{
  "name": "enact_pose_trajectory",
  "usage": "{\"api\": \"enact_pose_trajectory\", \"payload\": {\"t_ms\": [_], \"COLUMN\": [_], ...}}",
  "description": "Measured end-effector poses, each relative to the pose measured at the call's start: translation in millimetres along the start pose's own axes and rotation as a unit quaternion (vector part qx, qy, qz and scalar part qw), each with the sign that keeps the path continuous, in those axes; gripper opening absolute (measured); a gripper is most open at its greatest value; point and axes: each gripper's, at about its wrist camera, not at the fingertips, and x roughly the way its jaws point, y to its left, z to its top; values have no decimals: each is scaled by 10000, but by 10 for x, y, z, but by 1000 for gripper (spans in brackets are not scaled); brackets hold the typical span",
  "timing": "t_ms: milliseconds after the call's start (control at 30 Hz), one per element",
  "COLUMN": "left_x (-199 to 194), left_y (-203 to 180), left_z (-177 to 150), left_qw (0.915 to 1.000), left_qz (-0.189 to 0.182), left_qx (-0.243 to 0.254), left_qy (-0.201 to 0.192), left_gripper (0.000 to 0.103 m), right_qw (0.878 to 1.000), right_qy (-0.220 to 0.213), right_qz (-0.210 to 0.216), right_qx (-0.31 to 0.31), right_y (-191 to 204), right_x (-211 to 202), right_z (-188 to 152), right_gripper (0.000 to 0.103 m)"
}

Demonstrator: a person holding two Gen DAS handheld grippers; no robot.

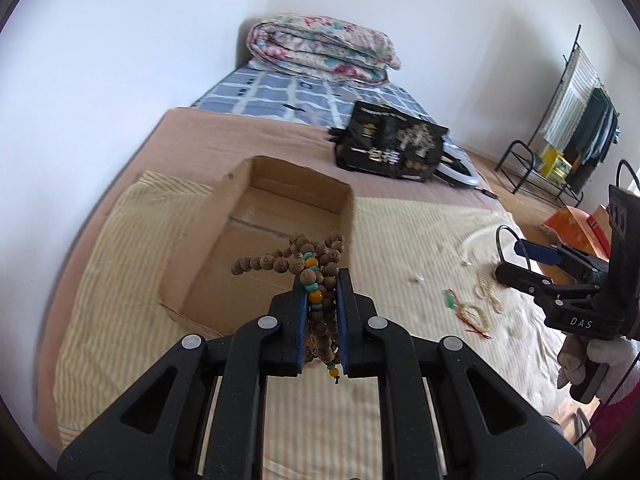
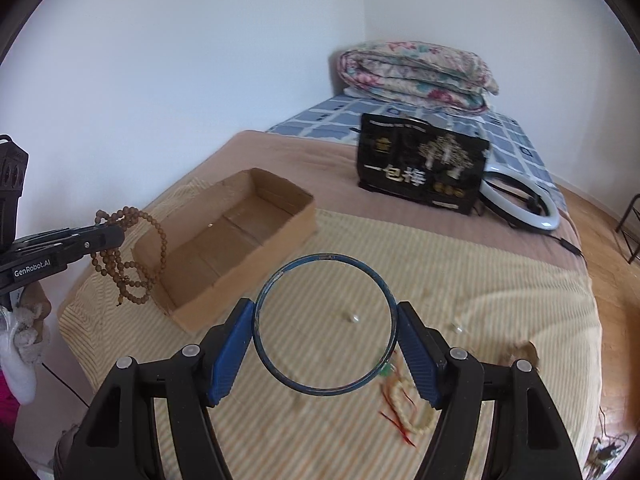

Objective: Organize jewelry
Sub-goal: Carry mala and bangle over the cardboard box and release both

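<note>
My left gripper (image 1: 322,276) is shut on a brown wooden bead string (image 1: 320,264) with turquoise and amber beads; loops of it dangle in the air just short of the open cardboard box (image 1: 256,236). From the right wrist view the same bead string (image 2: 128,256) hangs from the left gripper (image 2: 116,236) beside the cardboard box (image 2: 232,240). My right gripper (image 2: 326,322) is shut on a thin blue bangle (image 2: 325,258), its pads pressing the ring's two sides above the striped cloth. A cream bead bracelet with red threads (image 2: 404,404) lies on the cloth below it.
Small pale jewelry pieces (image 1: 486,292) and a green-tipped item (image 1: 451,300) lie scattered on the striped cloth (image 1: 400,240). A black printed bag (image 2: 424,164), a white ring light (image 2: 520,200) and a folded floral quilt (image 2: 416,76) sit farther up the bed. A clothes rack (image 1: 576,120) stands at right.
</note>
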Motion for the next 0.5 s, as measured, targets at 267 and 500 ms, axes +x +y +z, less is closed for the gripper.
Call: {"api": "enact_pose_trajectory", "payload": {"t_ms": [267, 500], "left_x": [143, 302], "left_y": [291, 443], "left_z": [77, 95], "left_qw": [9998, 9997], "left_qz": [178, 218], "left_qx": [-50, -78], "left_qy": [-19, 59], "left_gripper": [10, 10], "right_qw": [9995, 9987], "right_qy": [43, 147], "right_qz": [216, 389], "right_qx": [-230, -280], "right_y": [351, 596], "right_x": [479, 915], "right_z": [377, 600], "right_gripper": [73, 73]}}
